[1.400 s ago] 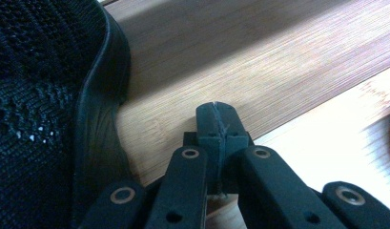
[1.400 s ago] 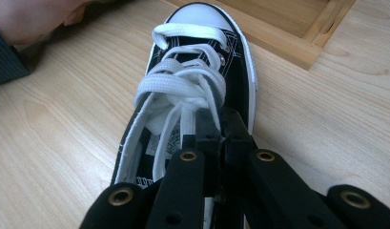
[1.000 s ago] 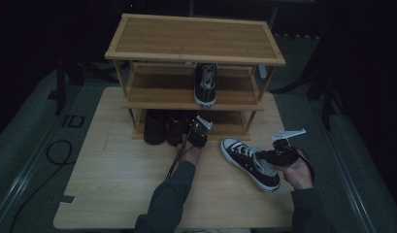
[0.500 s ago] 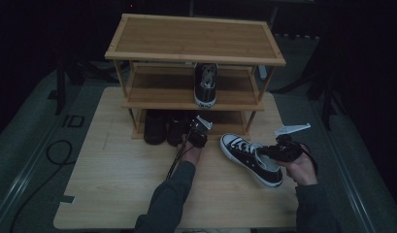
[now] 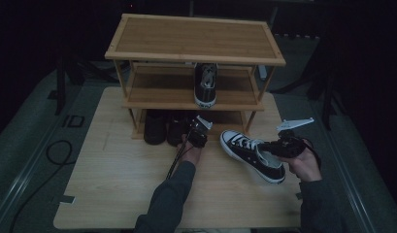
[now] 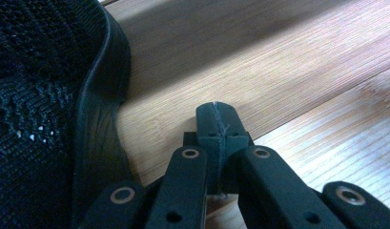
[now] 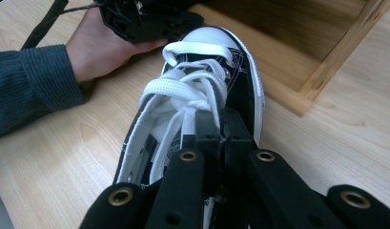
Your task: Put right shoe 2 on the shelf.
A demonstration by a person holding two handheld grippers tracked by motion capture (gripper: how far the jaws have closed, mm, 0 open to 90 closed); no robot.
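Dark room; pale wood table (image 5: 113, 194) bears bamboo shoe rack (image 5: 193, 39).

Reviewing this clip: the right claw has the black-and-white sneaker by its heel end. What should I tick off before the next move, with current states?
1. Right claw shut on the sneaker collar: ok.
2. Sneaker fully lifted off the table: cannot tell.
3. Free space on the middle shelf beside the matching sneaker: ok.
4. Left claw shut, holding nothing, beside a black mesh shoe: ok.
5. Left hand close to the sneaker's toe: not ok.
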